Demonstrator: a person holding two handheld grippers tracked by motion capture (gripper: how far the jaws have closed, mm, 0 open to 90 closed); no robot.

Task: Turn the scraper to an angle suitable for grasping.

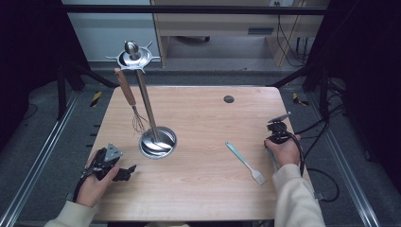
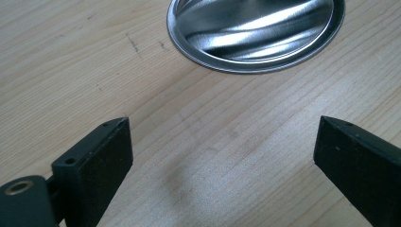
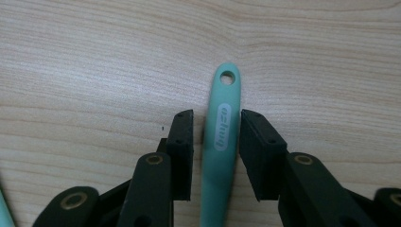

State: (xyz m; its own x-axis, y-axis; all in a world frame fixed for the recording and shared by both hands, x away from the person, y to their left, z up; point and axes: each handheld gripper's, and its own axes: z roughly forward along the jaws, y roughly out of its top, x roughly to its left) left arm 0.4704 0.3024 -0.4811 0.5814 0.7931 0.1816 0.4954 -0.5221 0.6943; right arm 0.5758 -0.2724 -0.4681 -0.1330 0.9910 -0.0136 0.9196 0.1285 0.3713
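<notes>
Grasp step: R gripper had its fingers open w/ slim gaps either side of the teal utensil handle, flat on the counter, so next meant squeezing shut, then lifting; L gripper gaped idle nr the stand base.

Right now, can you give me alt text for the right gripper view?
A mint-green utensil handle with a hanging hole lies on the wooden table between the right gripper's black jaws, which stand close on either side, narrow gaps showing, not yet clamped.
</notes>
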